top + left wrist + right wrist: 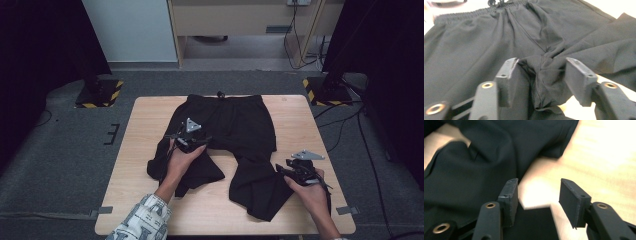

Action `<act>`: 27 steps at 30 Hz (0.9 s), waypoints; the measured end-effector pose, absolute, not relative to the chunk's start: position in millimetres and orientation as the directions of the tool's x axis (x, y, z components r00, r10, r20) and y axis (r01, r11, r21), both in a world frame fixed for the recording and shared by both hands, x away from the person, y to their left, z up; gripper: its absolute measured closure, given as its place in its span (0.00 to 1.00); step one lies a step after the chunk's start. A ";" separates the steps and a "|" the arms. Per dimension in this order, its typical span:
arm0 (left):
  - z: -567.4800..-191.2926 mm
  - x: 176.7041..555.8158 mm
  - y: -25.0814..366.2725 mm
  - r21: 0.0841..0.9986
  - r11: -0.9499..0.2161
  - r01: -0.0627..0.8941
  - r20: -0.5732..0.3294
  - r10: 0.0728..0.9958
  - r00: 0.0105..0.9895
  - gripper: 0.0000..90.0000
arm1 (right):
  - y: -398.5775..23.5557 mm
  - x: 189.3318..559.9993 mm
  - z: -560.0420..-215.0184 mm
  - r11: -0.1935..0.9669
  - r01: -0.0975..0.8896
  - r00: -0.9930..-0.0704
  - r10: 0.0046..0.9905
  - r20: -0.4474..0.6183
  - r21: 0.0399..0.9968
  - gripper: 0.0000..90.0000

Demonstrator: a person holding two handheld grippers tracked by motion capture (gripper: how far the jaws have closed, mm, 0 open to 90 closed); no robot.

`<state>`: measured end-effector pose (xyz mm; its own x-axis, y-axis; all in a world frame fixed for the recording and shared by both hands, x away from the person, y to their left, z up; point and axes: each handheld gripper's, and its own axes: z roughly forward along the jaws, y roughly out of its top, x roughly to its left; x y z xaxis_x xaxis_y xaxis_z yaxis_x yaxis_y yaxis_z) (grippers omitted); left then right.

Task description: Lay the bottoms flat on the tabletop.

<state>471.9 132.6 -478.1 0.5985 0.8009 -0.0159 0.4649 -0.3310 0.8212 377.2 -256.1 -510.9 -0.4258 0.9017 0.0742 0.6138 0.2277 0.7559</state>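
Overhead, black shorts (225, 130) on pale wooden table (300, 120), both grippers agape, holding nothing.

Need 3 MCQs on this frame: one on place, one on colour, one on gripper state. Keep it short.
1. Where is the shorts' waistband?
A. far table edge
B. near edge
C. off the table

2. What colour are the shorts?
A. white
B. black
C. red

3. How are the right gripper's jaws set?
A. shut on cloth
B. shut, empty
C. open

Key: 1 A, the waistband lies along the table's far edge; 2 B, the cloth is black in every view; 3 C, bare wood shows between the jaws.
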 end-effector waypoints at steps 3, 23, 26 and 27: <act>-473.5 464.9 129.7 0.825 -0.354 0.440 0.012 0.791 0.612 0.40 | -257.0 364.6 -512.7 0.231 0.611 -0.432 0.899 0.074 0.757 0.50; -481.1 449.8 132.7 0.847 -0.298 0.441 -0.049 0.781 0.623 0.18 | -247.9 341.8 -531.4 0.303 0.619 -0.444 0.896 0.005 0.724 0.42; -482.9 445.5 127.7 0.851 -0.295 0.434 -0.043 0.785 0.618 0.22 | -250.3 336.7 -529.1 0.313 0.621 -0.454 0.891 0.004 0.719 0.60; -483.9 444.5 125.3 0.850 -0.302 0.432 -0.037 0.783 0.621 0.22 | -251.1 335.0 -528.7 0.307 0.622 -0.451 0.893 0.009 0.721 0.67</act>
